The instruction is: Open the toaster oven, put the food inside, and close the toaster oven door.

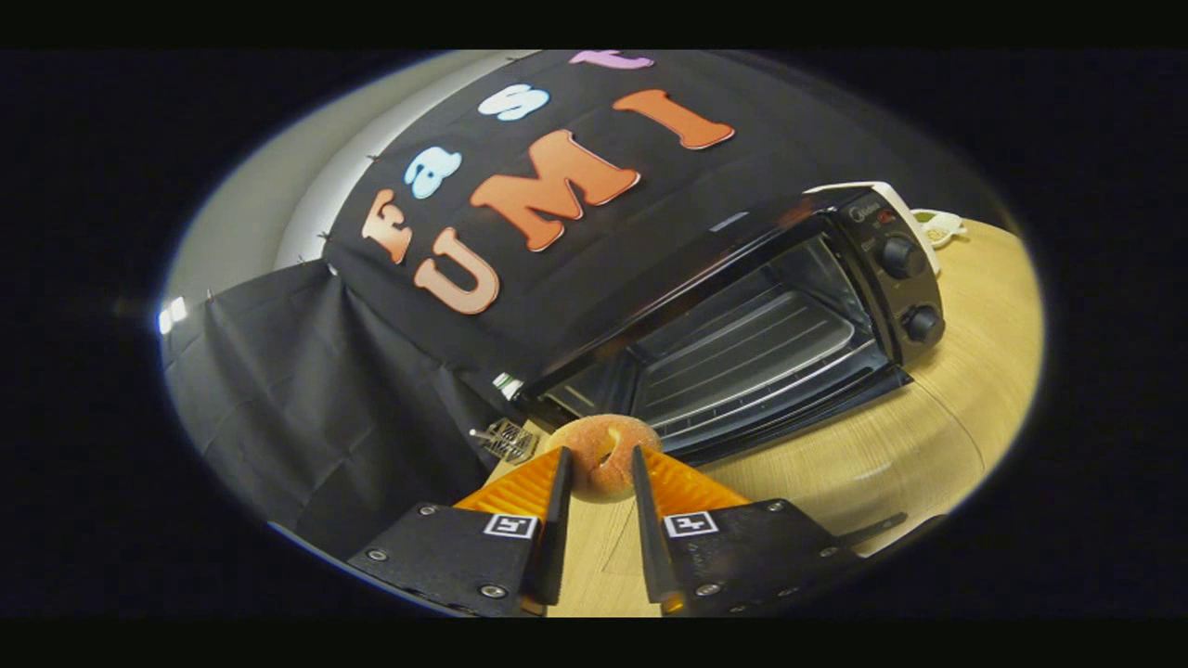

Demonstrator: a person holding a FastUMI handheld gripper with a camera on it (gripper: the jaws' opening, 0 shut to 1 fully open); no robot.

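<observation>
Gripper view, jaws clamped on doughnut (601, 456), its lower part hidden, toaster oven (742, 325) door open beyond.

One black toaster oven (742, 315) with a glass door stands on one pale wooden tabletop (928, 445). Its side panel carries two round black knobs (898, 255). One sugared ring doughnut (603, 455) sits between the two fingers (560, 482) of the single gripper (599, 464), both pressing it. One small metal rack (506, 439) lies beside it.
</observation>
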